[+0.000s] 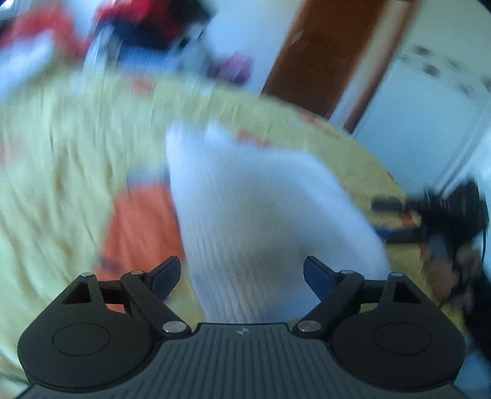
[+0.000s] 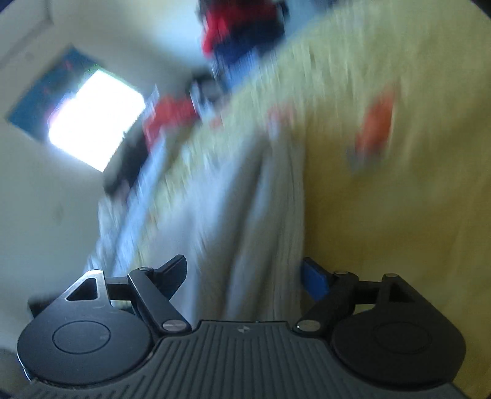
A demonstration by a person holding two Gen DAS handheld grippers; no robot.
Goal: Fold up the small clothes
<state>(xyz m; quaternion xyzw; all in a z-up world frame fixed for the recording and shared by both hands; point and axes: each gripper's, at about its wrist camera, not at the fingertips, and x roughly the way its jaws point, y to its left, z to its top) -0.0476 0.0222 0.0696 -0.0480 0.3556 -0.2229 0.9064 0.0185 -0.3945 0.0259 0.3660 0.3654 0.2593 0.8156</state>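
Both views are motion-blurred. A white ribbed garment [image 1: 254,221] lies on a yellow cloth-covered surface [image 1: 61,147], with an orange garment [image 1: 138,227] to its left. My left gripper [image 1: 242,276] is open, its fingers either side of the white garment's near end. In the right wrist view the white garment [image 2: 270,233] runs forward between the spread fingers of my right gripper [image 2: 244,277], which is open. The orange garment [image 2: 374,129] lies farther off on the yellow surface [image 2: 399,214]. My right gripper also shows in the left wrist view [image 1: 435,211].
A pile of red and blue clothes [image 1: 147,21] sits at the far side of the yellow surface. A brown door [image 1: 325,46] and white walls stand behind. A bright window [image 2: 95,119] shows in the right wrist view.
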